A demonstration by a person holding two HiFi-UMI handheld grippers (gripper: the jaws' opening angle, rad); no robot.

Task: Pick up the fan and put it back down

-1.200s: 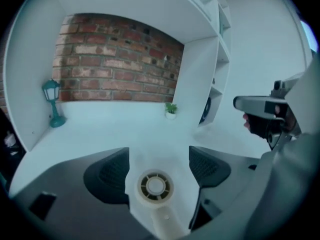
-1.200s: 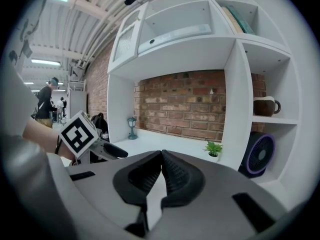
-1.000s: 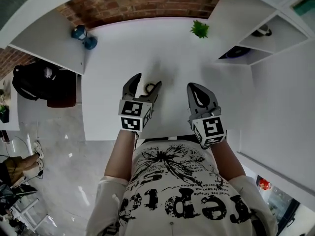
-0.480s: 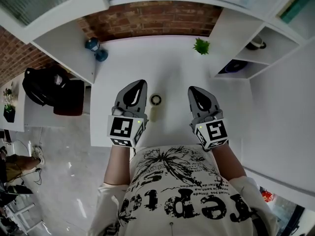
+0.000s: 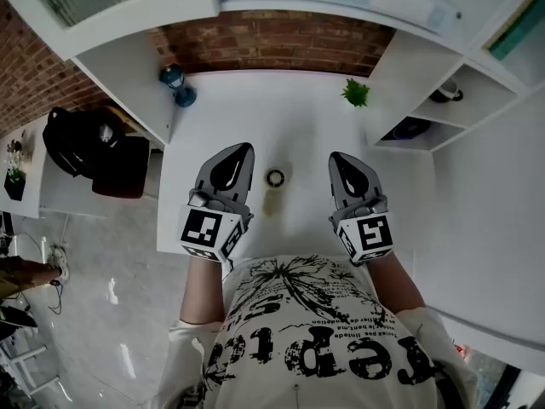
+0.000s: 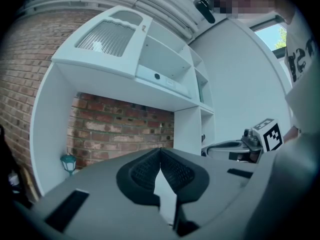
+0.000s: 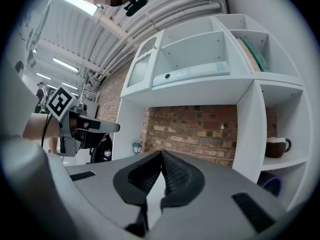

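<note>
The left gripper [image 5: 243, 152], its ribbed black pads [image 6: 145, 171] pressed together on nothing, straddled the small round-headed handheld fan [image 5: 272, 190] with spread jaws a second ago. Only the head view shows the fan, lying on the white table [image 5: 289, 109] between both grippers. The right gripper [image 5: 338, 158] is likewise closed and empty.

There is one table [image 5: 306, 126], and on it one fan [image 5: 273, 186] near the middle, one plant [image 5: 356, 93] at the far right and one blue lantern [image 5: 174, 83] at the far left. Two grippers show, the left gripper [image 5: 244, 147] and the right gripper [image 5: 336, 155], each bearing one marker cube [image 5: 207, 233]. The right shelves hold one mug [image 5: 449, 94] and one dark bowl [image 5: 409, 130], and one black bag [image 5: 85, 147] sits at the left.
</note>
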